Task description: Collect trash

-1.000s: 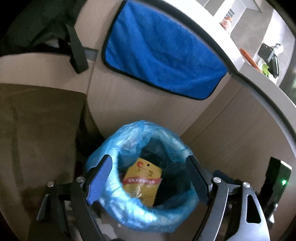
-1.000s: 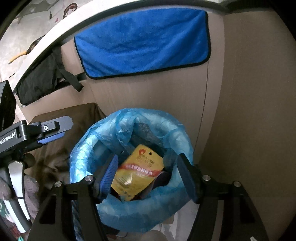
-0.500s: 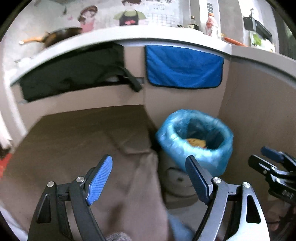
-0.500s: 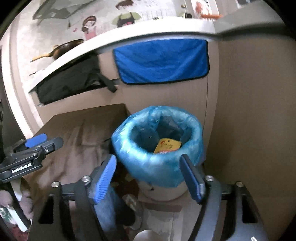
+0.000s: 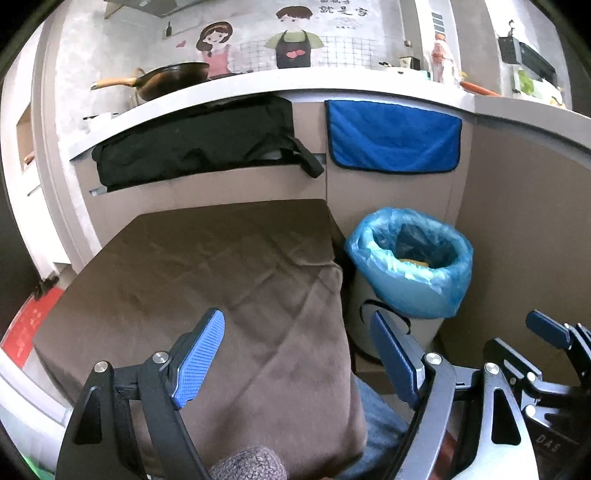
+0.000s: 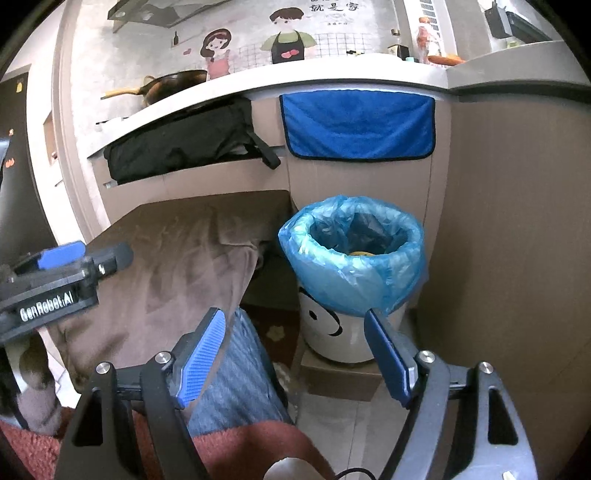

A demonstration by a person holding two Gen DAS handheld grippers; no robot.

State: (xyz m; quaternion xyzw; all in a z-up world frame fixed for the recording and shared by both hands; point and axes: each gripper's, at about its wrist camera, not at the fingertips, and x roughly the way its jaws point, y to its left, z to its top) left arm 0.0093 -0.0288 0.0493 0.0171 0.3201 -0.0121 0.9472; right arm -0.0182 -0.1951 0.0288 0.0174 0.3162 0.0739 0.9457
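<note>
Trash bin (image 6: 351, 258) w/ blue liner stood beside brown-covered table (image 5: 207, 266), one yellow wrapper (image 6: 360, 253) inside. Left gripper (image 5: 295, 354) gaped, empty; right gripper (image 6: 295, 350) was opening, nothing btwn. Risk: loose liner could snag on a finger. Count: 1 bin, 2 grippers.

"GenRobot.AI" stands in white on the left gripper (image 6: 64, 258); wall mural (image 5: 295, 33) characters are too blurred to read.
</note>
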